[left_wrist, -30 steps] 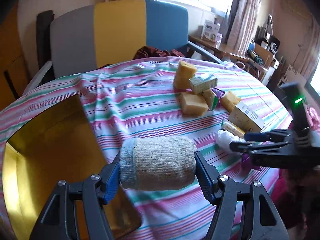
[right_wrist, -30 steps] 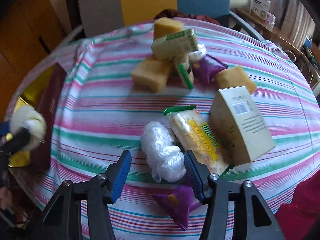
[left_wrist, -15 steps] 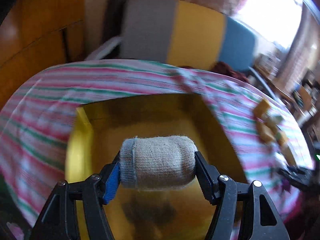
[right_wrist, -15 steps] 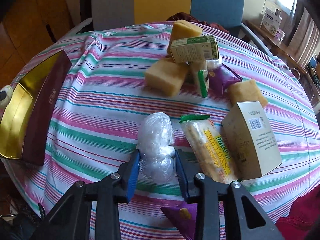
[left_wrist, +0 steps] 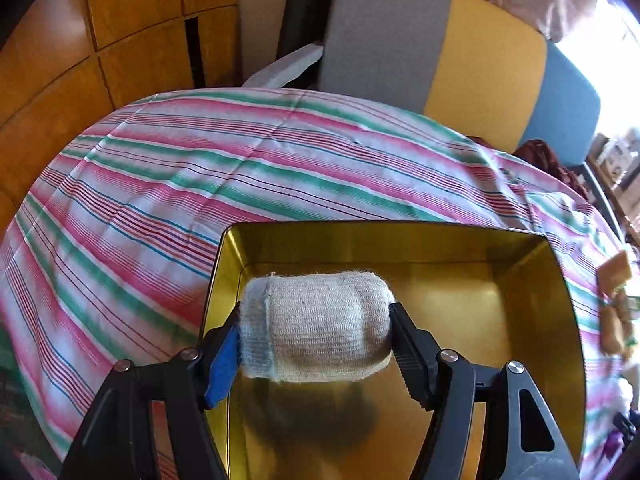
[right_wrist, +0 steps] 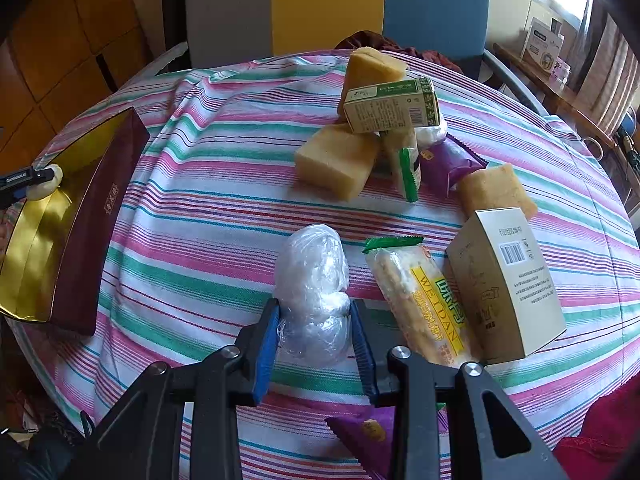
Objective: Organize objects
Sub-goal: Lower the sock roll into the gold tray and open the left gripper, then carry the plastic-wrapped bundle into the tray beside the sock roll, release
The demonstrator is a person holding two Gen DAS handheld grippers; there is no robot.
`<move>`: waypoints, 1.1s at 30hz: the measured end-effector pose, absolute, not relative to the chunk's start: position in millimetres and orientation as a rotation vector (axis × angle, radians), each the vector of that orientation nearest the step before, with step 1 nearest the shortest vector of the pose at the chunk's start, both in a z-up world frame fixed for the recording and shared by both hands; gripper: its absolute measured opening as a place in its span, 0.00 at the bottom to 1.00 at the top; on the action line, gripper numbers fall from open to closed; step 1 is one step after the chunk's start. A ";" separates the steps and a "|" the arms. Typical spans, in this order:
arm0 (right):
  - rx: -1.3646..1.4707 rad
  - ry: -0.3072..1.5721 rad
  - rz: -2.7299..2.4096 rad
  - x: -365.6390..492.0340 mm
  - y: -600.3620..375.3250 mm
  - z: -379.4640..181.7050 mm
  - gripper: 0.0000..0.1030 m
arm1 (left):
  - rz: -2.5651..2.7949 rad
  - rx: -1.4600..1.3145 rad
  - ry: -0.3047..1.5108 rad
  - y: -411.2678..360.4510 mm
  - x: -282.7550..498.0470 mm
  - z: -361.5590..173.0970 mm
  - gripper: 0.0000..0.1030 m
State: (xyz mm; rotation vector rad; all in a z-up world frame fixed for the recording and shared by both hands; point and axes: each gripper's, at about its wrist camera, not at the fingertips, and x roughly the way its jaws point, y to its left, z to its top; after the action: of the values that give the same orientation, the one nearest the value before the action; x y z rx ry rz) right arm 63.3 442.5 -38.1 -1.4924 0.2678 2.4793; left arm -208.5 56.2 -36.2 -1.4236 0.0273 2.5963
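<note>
left gripper (left_wrist: 314, 330) carried the sock roll (left_wrist: 316, 326) over the gold tin (left_wrist: 532, 292); right gripper (right_wrist: 314, 334) closed on the plastic-wrapped bundle (right_wrist: 314, 280).

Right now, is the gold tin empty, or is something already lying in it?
Empty as far as shown: the tin floor is bare; the sock roll hangs above it, clamped in the left hand-held gripper. The near floor is hidden.

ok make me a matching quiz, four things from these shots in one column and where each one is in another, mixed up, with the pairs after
Things
1. sock roll
2. plastic wad
3. green carton
4. cracker pack

Places
A. propped on the sponge pile
B. flat on the cloth beside the tan box
C. in the left gripper, over the gold tin
D. between the right gripper pads

Pairs: 1-C, 2-D, 3-A, 4-B
</note>
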 end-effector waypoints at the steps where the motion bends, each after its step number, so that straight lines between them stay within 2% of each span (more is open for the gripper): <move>1: -1.494 0.269 2.479 63.4 442.8 -38.1 0.33 | 2.602 -1.423 0.038 57.9 -212.0 -37.1 0.67; 6: -1.497 0.269 2.475 63.3 443.0 -38.8 0.33 | 2.659 -1.379 0.111 64.4 -220.9 -36.3 0.70; 8: -1.501 0.268 2.470 63.1 443.2 -39.5 0.33 | 2.674 -1.340 0.134 66.0 -218.5 -30.9 0.77; 14: -1.500 0.264 2.468 64.5 443.8 -39.1 0.33 | 2.721 -1.218 0.136 53.1 -193.8 -3.8 0.77; 22: -1.478 0.288 2.483 63.4 440.3 -29.8 0.33 | 2.739 -1.162 0.075 13.2 -114.5 10.5 0.77; 28: -1.419 0.311 2.643 47.4 396.3 6.6 0.33 | 2.744 -1.204 0.030 -9.1 -71.8 0.3 0.77; 33: -1.462 0.294 2.843 8.9 323.7 30.4 0.33 | 2.767 -1.232 0.001 -25.5 -52.8 -5.5 0.77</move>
State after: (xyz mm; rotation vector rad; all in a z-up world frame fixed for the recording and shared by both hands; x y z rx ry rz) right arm 8.9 323.7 30.4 -1.4618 0.2941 2.8428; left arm -52.8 -25.5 -5.5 -1.2320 0.0005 2.7667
